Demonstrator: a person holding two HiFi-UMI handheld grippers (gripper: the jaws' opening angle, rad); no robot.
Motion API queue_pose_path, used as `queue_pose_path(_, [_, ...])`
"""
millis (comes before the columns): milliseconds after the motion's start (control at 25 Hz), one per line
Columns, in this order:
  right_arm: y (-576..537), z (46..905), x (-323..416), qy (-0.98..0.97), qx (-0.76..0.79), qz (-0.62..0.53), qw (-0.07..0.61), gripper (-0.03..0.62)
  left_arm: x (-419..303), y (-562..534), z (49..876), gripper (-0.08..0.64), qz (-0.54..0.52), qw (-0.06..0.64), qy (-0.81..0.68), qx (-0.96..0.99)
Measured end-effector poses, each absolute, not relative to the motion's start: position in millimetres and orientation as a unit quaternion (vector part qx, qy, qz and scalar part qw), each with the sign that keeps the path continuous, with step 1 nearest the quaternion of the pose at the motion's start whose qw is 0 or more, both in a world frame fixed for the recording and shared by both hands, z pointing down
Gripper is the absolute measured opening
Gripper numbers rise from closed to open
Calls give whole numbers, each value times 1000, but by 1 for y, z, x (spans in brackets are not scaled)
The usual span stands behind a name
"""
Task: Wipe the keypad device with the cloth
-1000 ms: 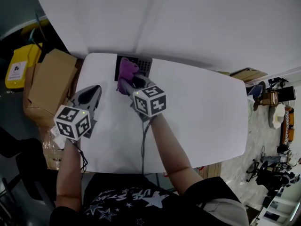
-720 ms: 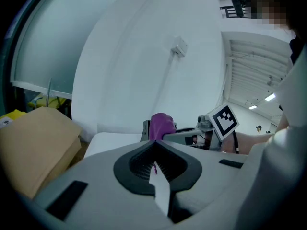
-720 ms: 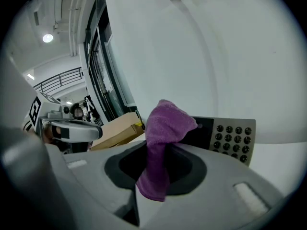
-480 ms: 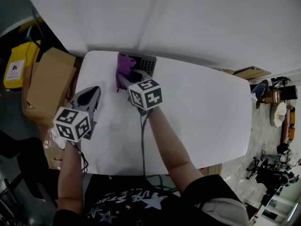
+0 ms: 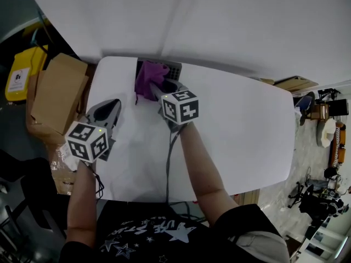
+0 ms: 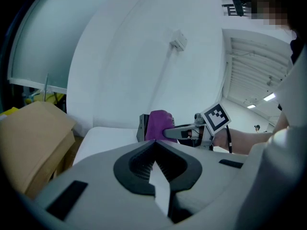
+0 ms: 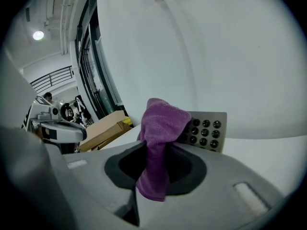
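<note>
Right tool [image 7: 154,169]: pinching the purple cloth [image 7: 160,128], which bunches up past the tips and hangs down between the jaws.
Right arm: forearm stretched forward over the white worktop [image 5: 236,136], tool angled toward the far left corner.
Keypad device [image 7: 206,131]: just beyond the right tool's tips, propped tilted by the wall; cloth covers its left part.
Left tool [image 6: 153,150]: jaws pressed together, nothing between.
Left arm: held nearer the body, tool left of the right tool, pointing forward.
Cardboard box [image 5: 57,100]: left of the left tool, beside the worktop.
</note>
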State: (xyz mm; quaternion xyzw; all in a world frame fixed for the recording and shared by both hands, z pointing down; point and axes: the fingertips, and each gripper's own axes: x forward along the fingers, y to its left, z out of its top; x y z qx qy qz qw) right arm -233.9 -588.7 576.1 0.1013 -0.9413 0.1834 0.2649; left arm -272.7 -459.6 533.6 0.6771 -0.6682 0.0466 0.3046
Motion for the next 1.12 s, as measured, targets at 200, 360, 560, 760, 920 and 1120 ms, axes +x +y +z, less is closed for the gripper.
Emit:
queue_pose_path(200, [-603,576,-212,-939,117,192,261,96,-258,-467,534,8,43,309,-662,682])
queue_pose_path(360, [-616,575,-196,-936,134,196,259,96,-246,-472,537,8,43,315,-654,686])
queue_pose_path(560, [-627,577,-172,-931,161,205,257,95,-237,-471,540,8,47,319,-647,691])
queue_pose_path(760, [-632,576,-152,-926,182,209,257,95,-231,-468,536,8,39,321,-644,693])
queue_pose_path(920, [-632,570,-141,-923,196,211,253,95,-229,-464,529,8,35,320,-643,695])
queue_pose_path(1120, [-623,555,-131,-924,202,207,250,96,-229,-451,518,8,36,315,-645,696])
